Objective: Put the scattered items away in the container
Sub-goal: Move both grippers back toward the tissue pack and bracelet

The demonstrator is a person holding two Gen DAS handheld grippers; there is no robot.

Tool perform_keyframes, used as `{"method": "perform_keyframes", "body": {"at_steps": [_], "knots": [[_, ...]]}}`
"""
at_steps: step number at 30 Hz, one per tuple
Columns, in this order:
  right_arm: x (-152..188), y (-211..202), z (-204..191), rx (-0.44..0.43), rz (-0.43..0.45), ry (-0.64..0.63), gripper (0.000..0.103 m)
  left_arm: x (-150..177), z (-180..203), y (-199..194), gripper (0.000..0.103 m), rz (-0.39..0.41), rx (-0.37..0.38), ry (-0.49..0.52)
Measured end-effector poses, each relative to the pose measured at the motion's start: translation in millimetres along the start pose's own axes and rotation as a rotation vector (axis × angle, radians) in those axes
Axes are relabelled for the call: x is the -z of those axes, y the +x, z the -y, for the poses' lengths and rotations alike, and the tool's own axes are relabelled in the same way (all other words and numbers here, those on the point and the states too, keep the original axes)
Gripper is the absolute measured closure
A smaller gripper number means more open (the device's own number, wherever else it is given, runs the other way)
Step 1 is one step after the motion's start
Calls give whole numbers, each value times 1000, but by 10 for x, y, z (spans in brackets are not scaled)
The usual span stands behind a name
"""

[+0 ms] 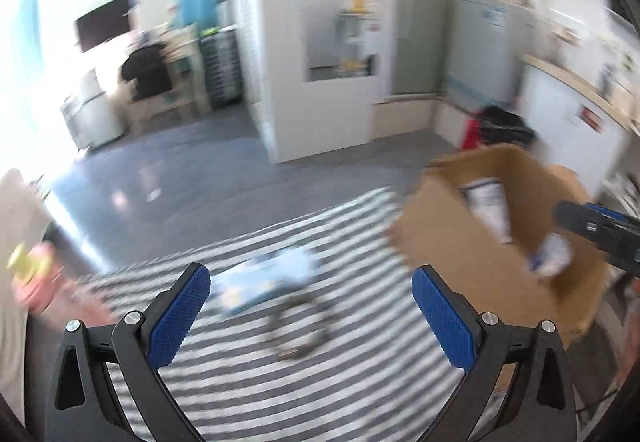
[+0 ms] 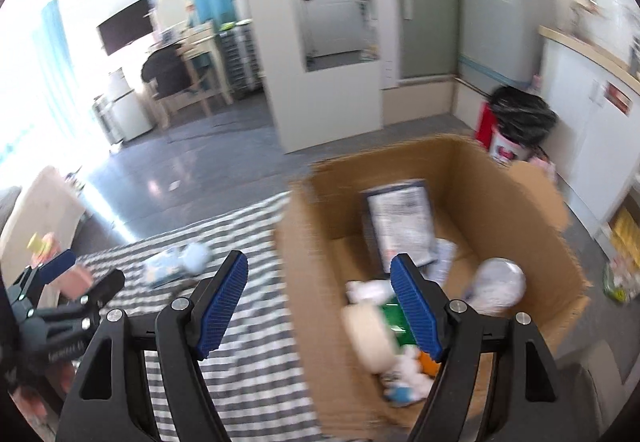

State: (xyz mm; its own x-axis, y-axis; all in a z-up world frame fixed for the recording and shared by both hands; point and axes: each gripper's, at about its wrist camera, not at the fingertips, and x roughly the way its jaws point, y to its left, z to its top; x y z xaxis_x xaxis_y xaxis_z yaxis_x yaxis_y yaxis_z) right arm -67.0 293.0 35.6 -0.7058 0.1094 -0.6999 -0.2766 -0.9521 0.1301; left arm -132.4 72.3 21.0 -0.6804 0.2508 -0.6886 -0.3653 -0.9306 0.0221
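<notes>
Both frames blurred. Left gripper (image 1: 311, 284) spread wide, nothing between the pads, over the striped cloth (image 1: 256, 374). A light blue packet (image 1: 264, 278) lies on the cloth just ahead of it, a dark looped thing (image 1: 300, 330) beside that, clear cloth around both. Right gripper (image 2: 319, 274) also spread and empty, straddling the near left wall of the cardboard box (image 2: 500, 178). Box sits at the cloth's right edge, top open, already holding a flat packet (image 2: 400, 222), a white roll (image 2: 370, 338) and other small items. Open floor (image 2: 208, 158) beyond the cloth's far edge
</notes>
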Motion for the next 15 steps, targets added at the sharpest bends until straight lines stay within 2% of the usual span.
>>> {"method": "perform_keyframes", "body": {"at_steps": [3, 7, 11, 15], "knots": [[53, 188, -385, -46, -36, -54, 29, 144, -472, 50, 0, -35, -56, -71], [170, 504, -803, -91, -105, -111, 29, 383, -892, 209, 0, -98, -74, -139], [348, 854, -1134, -107, -165, -165, 29, 529, -1076, 419, 0, -137, -73, -139], [487, 1170, -1290, -109, -224, -197, 29, 571, -1184, 650, 0, -162, -58, -130]]}}
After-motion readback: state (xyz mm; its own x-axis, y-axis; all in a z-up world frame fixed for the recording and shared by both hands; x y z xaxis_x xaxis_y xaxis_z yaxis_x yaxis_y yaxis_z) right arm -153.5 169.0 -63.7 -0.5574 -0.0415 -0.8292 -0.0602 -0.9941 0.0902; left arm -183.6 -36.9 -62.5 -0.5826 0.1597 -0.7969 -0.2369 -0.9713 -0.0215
